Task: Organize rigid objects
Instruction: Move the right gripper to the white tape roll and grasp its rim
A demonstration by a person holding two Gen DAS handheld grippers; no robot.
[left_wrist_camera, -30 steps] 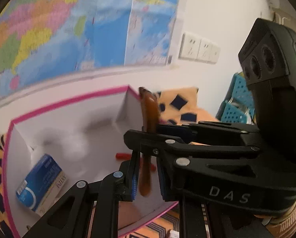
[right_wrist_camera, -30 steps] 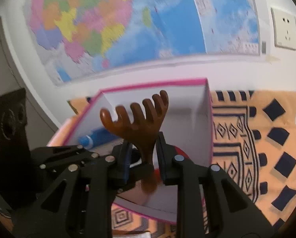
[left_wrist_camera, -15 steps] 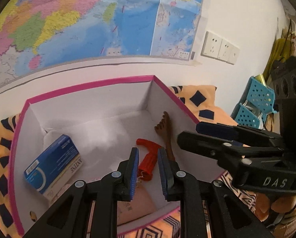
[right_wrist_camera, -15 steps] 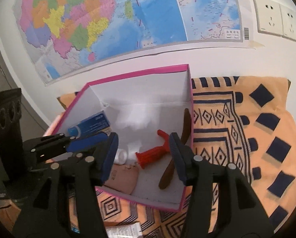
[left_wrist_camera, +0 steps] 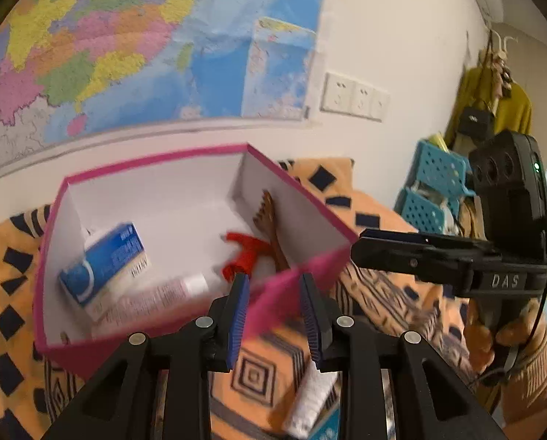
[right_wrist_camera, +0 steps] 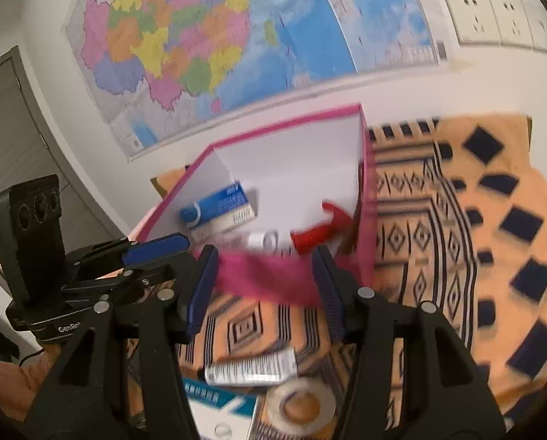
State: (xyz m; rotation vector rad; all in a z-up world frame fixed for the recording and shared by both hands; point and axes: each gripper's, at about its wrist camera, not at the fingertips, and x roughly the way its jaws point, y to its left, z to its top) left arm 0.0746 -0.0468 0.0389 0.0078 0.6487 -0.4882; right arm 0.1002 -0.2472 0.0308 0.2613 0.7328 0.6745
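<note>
A pink-edged white box (left_wrist_camera: 295,190) (right_wrist_camera: 291,121) sits on an orange patterned cloth. Inside lie a brown wooden comb (left_wrist_camera: 271,227) against the right wall, a red handle-shaped tool (left_wrist_camera: 244,253) (right_wrist_camera: 319,233), a blue-white carton (left_wrist_camera: 104,267) (right_wrist_camera: 218,209) and a white tube (left_wrist_camera: 156,297). My left gripper (left_wrist_camera: 275,321) is open and empty, in front of the box's near wall. My right gripper (right_wrist_camera: 264,288) is open and empty, also in front of the box. A white tube (right_wrist_camera: 249,366), a tape roll (right_wrist_camera: 302,405) and a blue-white pack (right_wrist_camera: 214,399) lie on the cloth below it.
A map (right_wrist_camera: 236,36) and wall sockets (left_wrist_camera: 352,97) are on the wall behind the box. Blue plastic baskets (left_wrist_camera: 434,190) stand at the right. The patterned cloth (right_wrist_camera: 475,220) stretches right of the box.
The right gripper let go of the brown comb, which now lies in the box. Both grippers pulled back from over the box to its near side. The left gripper opened wider.
</note>
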